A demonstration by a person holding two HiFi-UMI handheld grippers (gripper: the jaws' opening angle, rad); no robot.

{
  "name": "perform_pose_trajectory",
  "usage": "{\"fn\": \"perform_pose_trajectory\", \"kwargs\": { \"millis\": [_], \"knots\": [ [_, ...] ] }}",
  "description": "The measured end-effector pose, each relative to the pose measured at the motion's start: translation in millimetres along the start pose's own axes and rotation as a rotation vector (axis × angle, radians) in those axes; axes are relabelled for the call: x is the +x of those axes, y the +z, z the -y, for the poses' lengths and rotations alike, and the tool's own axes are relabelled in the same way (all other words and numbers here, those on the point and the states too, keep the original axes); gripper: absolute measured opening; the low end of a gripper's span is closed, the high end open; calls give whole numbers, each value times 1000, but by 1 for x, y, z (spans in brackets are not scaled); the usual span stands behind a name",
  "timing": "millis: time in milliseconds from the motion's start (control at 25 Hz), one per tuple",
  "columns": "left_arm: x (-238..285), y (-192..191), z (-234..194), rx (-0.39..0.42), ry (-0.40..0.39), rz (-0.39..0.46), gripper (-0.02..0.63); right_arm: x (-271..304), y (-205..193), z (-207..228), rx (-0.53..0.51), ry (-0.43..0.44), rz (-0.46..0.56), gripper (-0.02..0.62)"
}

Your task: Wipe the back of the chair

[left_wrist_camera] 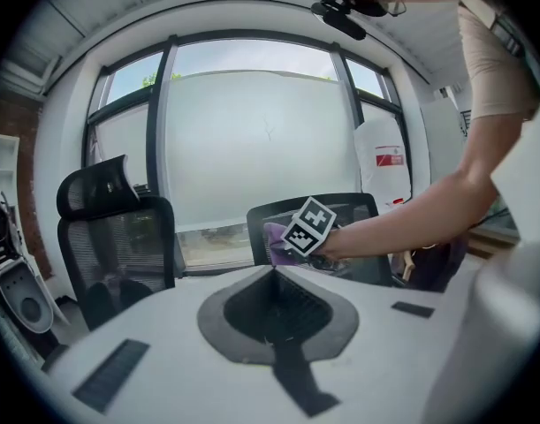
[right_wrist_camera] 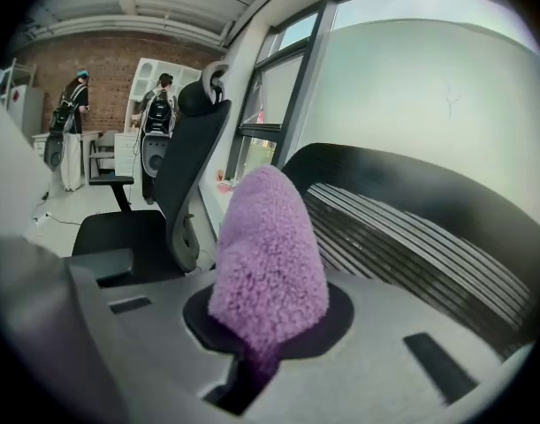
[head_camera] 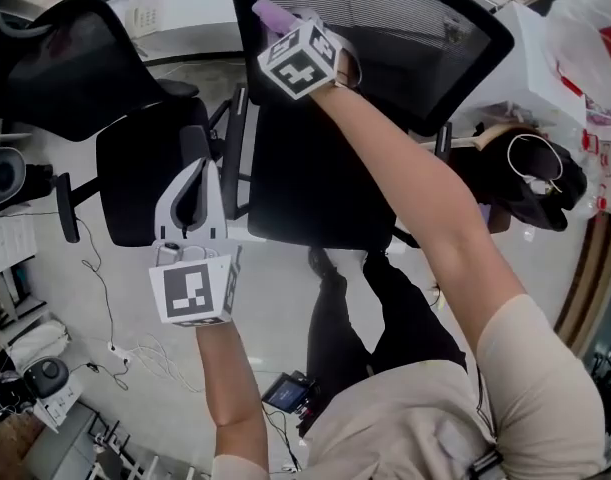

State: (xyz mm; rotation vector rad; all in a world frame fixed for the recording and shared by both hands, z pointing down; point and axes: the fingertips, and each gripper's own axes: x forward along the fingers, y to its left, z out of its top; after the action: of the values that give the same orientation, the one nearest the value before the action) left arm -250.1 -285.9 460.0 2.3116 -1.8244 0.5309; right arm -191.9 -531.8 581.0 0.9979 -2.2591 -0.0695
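Observation:
The black mesh back (head_camera: 405, 28) of the office chair stands at the top of the head view, above its seat (head_camera: 305, 178). My right gripper (head_camera: 288, 30) is shut on a fluffy purple cloth (head_camera: 273, 13) and holds it at the back's upper left edge. In the right gripper view the purple cloth (right_wrist_camera: 270, 254) sticks out of the jaws, with the ribbed chair back (right_wrist_camera: 411, 228) just to its right. My left gripper (head_camera: 192, 190) hangs lower left, beside the seat, shut with nothing in it. The left gripper view shows the chair back (left_wrist_camera: 358, 210) and the purple cloth (left_wrist_camera: 277, 237) ahead.
A second black chair (head_camera: 75, 63) stands close on the left, its seat (head_camera: 150, 168) next to my left gripper. White devices (head_camera: 5, 173) and floor cables (head_camera: 115, 348) lie further left. A dark bag (head_camera: 535, 178) and a plastic bag (head_camera: 585, 58) sit at the right. Windows (left_wrist_camera: 261, 140) lie behind.

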Motion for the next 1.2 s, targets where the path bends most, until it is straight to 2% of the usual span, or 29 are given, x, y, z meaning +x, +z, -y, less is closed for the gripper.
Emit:
{"fn": "perform_pose_trajectory", "kwargs": {
  "millis": [120,240,400,480,600,720,960,1080,1200],
  "knots": [
    [-6,-6,-7,-8,7,-1,6,3,3,-7,-12,4,-1,25],
    [-1,-9,-4,-6,-9,6,6,-10,-18,11,13,-25,-16,25],
    [22,10,24,7,-61,5,6,-53,-76,68,158,-93,-33,25],
    [38,21,46,22,-102,9,6,-90,-112,105,241,-159,-35,25],
    [60,32,82,46,-170,19,6,-159,-170,164,344,-325,-36,25],
    [76,37,110,75,-218,19,6,-212,-205,199,386,-438,-33,25],
    [83,43,133,82,-252,-5,6,-218,-205,200,369,-439,-42,23],
    [79,40,128,75,-223,1,6,-210,-201,198,376,-434,-36,23],
    [68,29,116,52,-178,-23,6,-189,-188,183,343,-383,-29,22]
  ]
}}
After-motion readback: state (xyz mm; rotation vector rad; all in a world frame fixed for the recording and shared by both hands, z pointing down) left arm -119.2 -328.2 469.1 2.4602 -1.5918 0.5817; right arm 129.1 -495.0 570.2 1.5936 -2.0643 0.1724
